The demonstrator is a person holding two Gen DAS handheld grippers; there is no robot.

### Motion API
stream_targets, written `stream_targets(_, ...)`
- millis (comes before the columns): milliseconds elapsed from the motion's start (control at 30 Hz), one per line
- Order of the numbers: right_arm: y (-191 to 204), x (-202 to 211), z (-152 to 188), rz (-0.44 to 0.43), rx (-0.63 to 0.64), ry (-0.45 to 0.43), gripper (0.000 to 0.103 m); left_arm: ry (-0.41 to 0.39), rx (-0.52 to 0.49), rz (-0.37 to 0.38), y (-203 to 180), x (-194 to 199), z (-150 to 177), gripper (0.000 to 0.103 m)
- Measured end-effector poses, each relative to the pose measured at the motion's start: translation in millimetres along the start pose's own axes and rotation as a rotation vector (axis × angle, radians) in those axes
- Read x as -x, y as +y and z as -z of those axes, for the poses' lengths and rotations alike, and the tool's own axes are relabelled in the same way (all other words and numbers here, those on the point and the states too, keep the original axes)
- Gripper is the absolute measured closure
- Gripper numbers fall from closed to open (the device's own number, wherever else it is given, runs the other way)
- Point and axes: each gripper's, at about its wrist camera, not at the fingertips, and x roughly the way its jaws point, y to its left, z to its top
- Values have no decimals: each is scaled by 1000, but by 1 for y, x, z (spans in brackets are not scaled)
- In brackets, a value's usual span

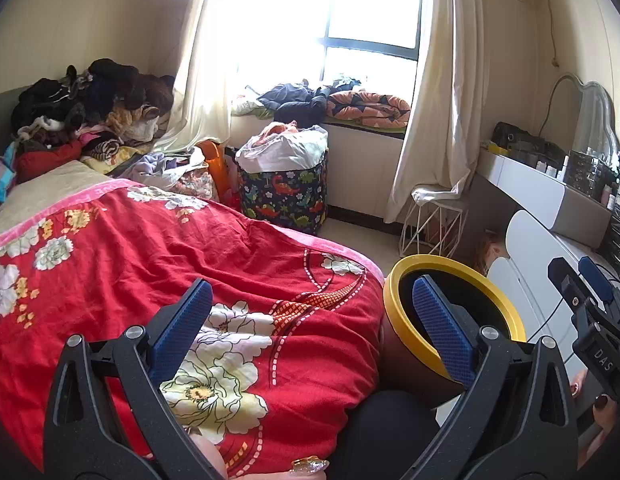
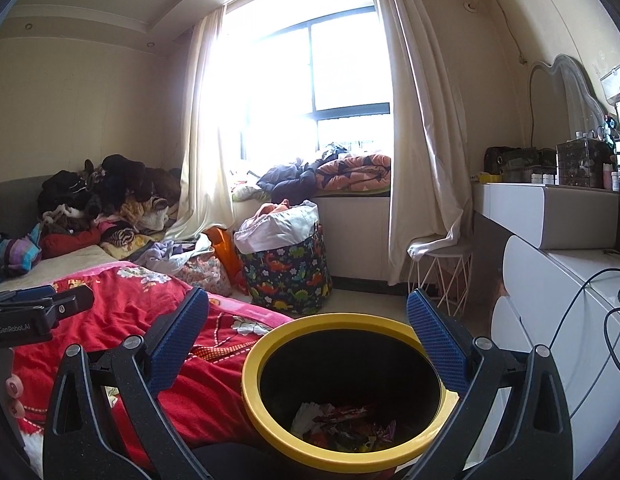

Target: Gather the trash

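Both tongs are spread wide and pinch nothing. Left tongs (image 1: pixel 310 336) hang over the red flowered quilt (image 1: pixel 157 264) on the bed, with one blue pad against the quilt and the other in front of the mouth of the bin (image 1: pixel 458 320). Right tongs (image 2: pixel 307 336) are above the bin (image 2: pixel 310 436), which sits between their two pads without touching either. That bin is dark with a yellow rim and stands just beside the bed's edge, between the quilt and the white drawers (image 2: pixel 550 320). Trash (image 2: pixel 342 424) lies at its bottom: crumpled wrappers, white and red, too dim to tell apart. In the left view the bin looks tilted toward the camera, and the right tongs (image 1: pixel 582 284) show at the far right edge. In the right view the left tongs (image 2: pixel 33 304) show at the left edge, over the quilt.

A heap of clothes (image 1: pixel 89 108) lies at the head of the bed. A dinosaur-print hamper (image 1: pixel 283 184) full of laundry stands on the floor by the window (image 2: pixel 310 80), with cream curtains (image 2: pixel 422 140) on either side. A white wire stool (image 1: pixel 434 220) stands under the right curtain. Along the right wall a table (image 2: pixel 546 208) carries a mirror (image 2: pixel 562 96) and small bottles.
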Motion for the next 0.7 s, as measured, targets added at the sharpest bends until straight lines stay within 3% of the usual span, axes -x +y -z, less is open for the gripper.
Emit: stream_targets(700, 0, 0, 0, 3, 4, -2, 6, 4, 4, -1, 2, 1, -1, 11)
